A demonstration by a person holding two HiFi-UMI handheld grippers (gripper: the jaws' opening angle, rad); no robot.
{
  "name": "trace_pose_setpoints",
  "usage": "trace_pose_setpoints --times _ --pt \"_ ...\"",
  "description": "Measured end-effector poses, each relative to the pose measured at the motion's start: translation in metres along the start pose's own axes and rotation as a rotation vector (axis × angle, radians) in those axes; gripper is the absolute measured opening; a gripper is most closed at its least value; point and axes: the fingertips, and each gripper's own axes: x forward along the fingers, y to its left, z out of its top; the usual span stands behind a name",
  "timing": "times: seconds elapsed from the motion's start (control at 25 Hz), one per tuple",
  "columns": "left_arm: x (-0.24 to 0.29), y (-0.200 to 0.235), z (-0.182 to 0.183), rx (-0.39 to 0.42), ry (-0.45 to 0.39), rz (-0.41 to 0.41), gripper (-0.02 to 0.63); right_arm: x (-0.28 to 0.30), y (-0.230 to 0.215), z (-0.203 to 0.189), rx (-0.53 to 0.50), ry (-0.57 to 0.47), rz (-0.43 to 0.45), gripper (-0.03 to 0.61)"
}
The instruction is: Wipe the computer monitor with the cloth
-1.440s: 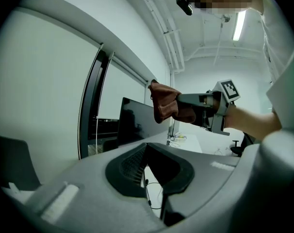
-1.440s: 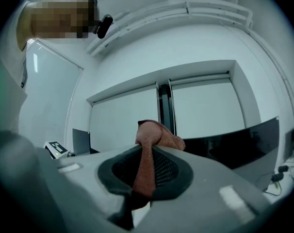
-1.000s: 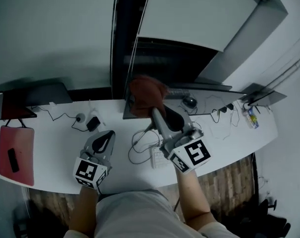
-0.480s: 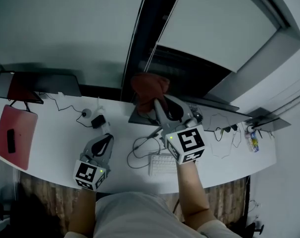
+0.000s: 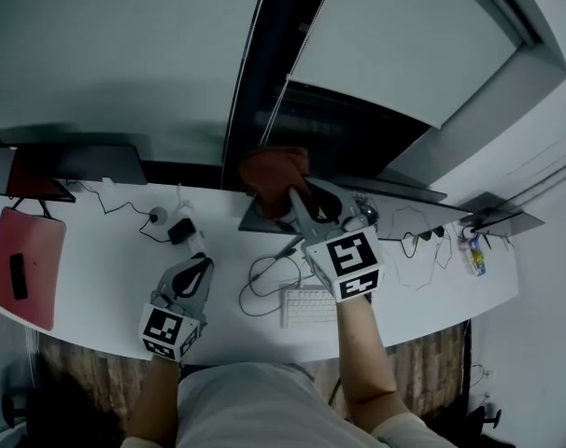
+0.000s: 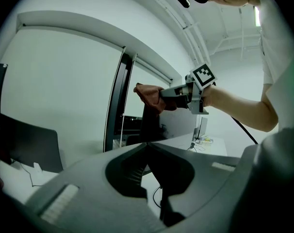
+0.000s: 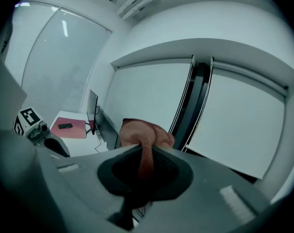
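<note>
A rust-brown cloth (image 5: pixel 275 173) is bunched against the left end of the dark computer monitor (image 5: pixel 400 192), which I see from above as a thin edge. My right gripper (image 5: pixel 289 196) is shut on the cloth, and a fold of that cloth (image 7: pixel 145 136) runs down between the jaws of the right gripper (image 7: pixel 141 148). From the left gripper view the cloth (image 6: pixel 149 95) sits on the monitor's top edge (image 6: pixel 149 125). My left gripper (image 5: pixel 201 261) rests low over the white desk (image 5: pixel 106 278), apart from the monitor. The left gripper (image 6: pixel 146 145) has its jaws shut and holds nothing.
A white keyboard (image 5: pixel 306 306), looped cables (image 5: pixel 264 273) and a mouse (image 5: pixel 358 215) lie by the monitor. A power adapter (image 5: pixel 178 230) sits left of it. A red pad (image 5: pixel 35 259) with a phone (image 5: pixel 19 275) and a second screen (image 5: pixel 87 161) are at far left.
The head view has swung, so the desk sits differently in frame. The right gripper still holds the cloth at the monitor's left top edge. The left gripper has hardly moved.
</note>
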Motion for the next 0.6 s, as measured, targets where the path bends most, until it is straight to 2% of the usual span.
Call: trace_pose_setpoints --times 0.32,0.6 --pt "0.019 -0.016 -0.009 -0.006 0.012 -0.043 0.009 -0.021 -0.025 -0.021 -0.004 0.043 -0.052 0.049" --pt "0.038 -0.047 -0.019 -0.009 0.035 -0.084 0.009 -0.048 -0.061 -0.048 0.014 0.06 -0.106 0.049"
